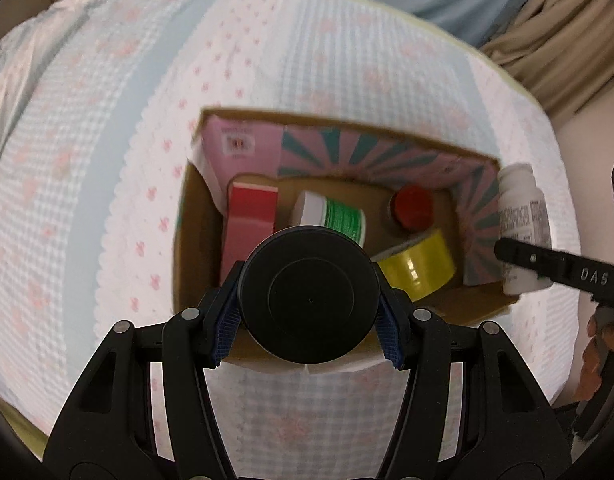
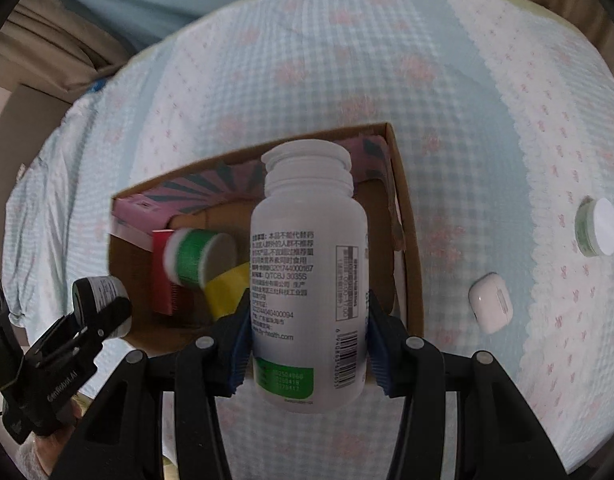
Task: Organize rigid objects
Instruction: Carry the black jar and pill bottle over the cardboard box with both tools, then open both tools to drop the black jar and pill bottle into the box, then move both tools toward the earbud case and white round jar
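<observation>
My left gripper (image 1: 309,326) is shut on a round black jar (image 1: 310,294), held over the near edge of an open cardboard box (image 1: 195,216). The box holds a red carton (image 1: 251,216), a green-and-white jar (image 1: 331,216), a red-capped bottle (image 1: 412,208) and a yellow tape roll (image 1: 419,268). My right gripper (image 2: 309,344) is shut on a white pill bottle (image 2: 309,264), held over the box's (image 2: 403,208) right side. In the left wrist view that bottle (image 1: 521,216) shows at the box's right wall. The black jar (image 2: 103,300) shows at lower left in the right wrist view.
The box sits on a bed with a blue, white and pink checked cover (image 1: 107,140). A white earbud case (image 2: 490,307) and a green-and-white jar (image 2: 597,226) lie on the cover right of the box. Curtains (image 1: 555,36) hang behind the bed.
</observation>
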